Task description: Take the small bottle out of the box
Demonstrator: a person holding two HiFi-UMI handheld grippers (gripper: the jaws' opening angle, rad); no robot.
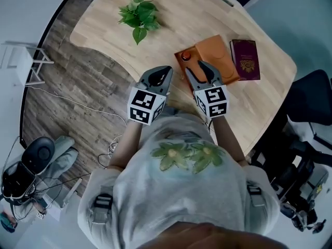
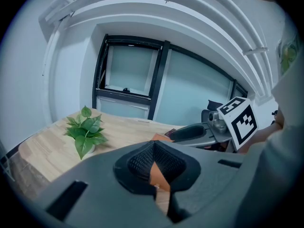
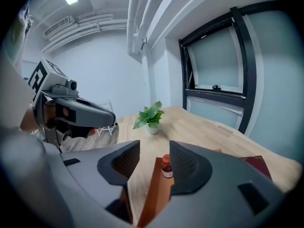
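Table (image 1: 104, 27) of pale wood with box (image 1: 218, 52), plant (image 1: 138, 14); grey plank floor (image 1: 78, 100)

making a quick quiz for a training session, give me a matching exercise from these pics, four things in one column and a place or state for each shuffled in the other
Things
1. small bottle
2. plant
3. dark red booklet
4. left gripper

Places or states
A. fingers together
B. upright inside the orange box
C. flat on the table, beside the box
D. in a white pot, well away from the box

Pairs: 1-B, 2-D, 3-C, 4-A
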